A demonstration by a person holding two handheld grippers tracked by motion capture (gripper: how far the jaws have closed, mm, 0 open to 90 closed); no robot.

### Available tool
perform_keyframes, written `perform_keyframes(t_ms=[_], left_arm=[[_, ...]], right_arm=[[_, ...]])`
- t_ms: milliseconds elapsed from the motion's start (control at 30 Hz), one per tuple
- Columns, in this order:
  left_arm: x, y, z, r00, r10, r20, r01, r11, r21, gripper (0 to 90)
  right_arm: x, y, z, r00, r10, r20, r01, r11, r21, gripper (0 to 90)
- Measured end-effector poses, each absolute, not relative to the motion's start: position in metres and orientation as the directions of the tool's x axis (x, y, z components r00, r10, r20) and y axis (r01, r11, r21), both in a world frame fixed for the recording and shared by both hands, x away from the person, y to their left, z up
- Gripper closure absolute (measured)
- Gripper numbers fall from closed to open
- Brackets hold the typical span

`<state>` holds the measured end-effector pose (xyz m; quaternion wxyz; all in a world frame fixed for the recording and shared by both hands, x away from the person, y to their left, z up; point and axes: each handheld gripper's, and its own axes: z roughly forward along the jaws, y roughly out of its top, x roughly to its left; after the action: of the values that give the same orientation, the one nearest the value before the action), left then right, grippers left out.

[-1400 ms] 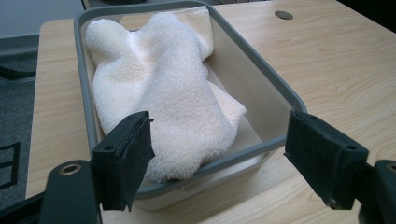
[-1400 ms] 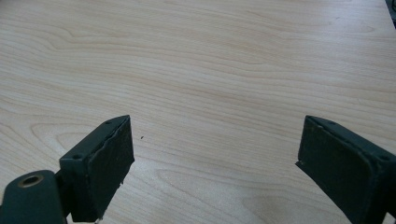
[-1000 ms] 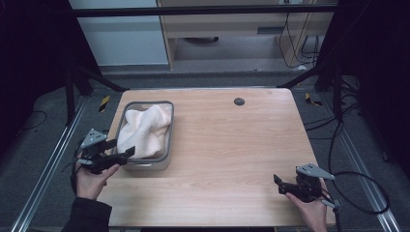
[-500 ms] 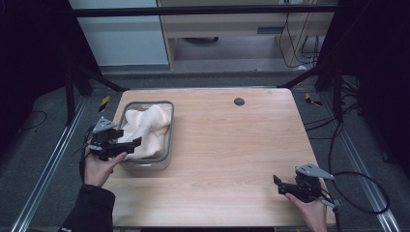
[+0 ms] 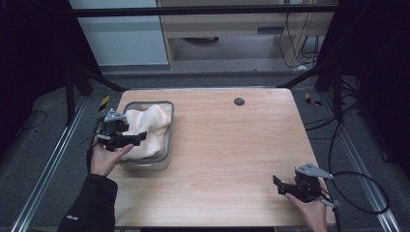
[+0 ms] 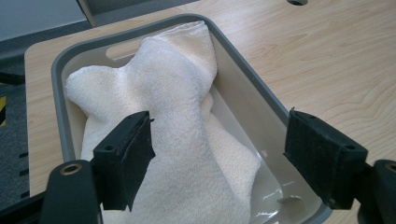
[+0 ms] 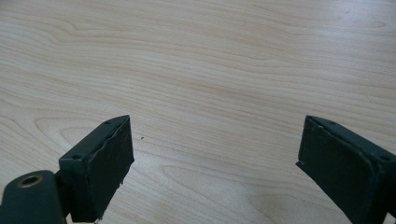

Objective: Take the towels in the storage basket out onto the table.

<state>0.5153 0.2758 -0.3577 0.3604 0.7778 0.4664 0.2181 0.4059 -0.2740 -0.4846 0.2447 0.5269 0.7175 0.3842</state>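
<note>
- High view: the left gripper [image 5: 137,138] hangs over the near left part of a grey tub [image 5: 168,135], jaws spread and gripping nothing. It points across the tub toward the middle of the table [image 5: 232,159].
- High view: a white towel [image 5: 150,126] lies bunched inside the tub, right under and just ahead of the left gripper's jaws. Whether the jaws touch it cannot be told from here.
- High view: the right gripper [image 5: 278,184] sits low at the near right corner of the table, well apart from the tub and towel, jaws apart with bare wood ahead of them.
- High view: a small dark round hole [image 5: 239,101] lies in the table top at the far edge, far from both grippers.
- Left gripper view: the left gripper [image 6: 219,158] stands with its jaws wide apart and the towel [image 6: 177,107] between and beyond them. The towel rises in a rumpled ridge that runs away from the jaws toward the far end of the tub [image 6: 252,79].
- Left gripper view: one jaw overlaps the towel's near fold; the other hangs over the tub's rim on the table side, clear of the cloth. Nothing is pinched.
- Right gripper view: the right gripper [image 7: 215,163] holds its jaws wide, released, above plain wood grain of the table [image 7: 210,70].
</note>
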Motion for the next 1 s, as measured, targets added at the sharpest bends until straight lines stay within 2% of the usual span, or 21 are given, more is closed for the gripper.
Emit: perform_keyframes(t_ms=[1000], left_arm=[[0.558, 0.259, -0.376, 0.467, 0.883, 0.048, 0.670, -0.388, 0.633, 22.2]], right_arm=[[0.407, -0.275, -0.487, -0.331, 0.943, 0.045, 0.577, 0.165, 0.800, 9.4]])
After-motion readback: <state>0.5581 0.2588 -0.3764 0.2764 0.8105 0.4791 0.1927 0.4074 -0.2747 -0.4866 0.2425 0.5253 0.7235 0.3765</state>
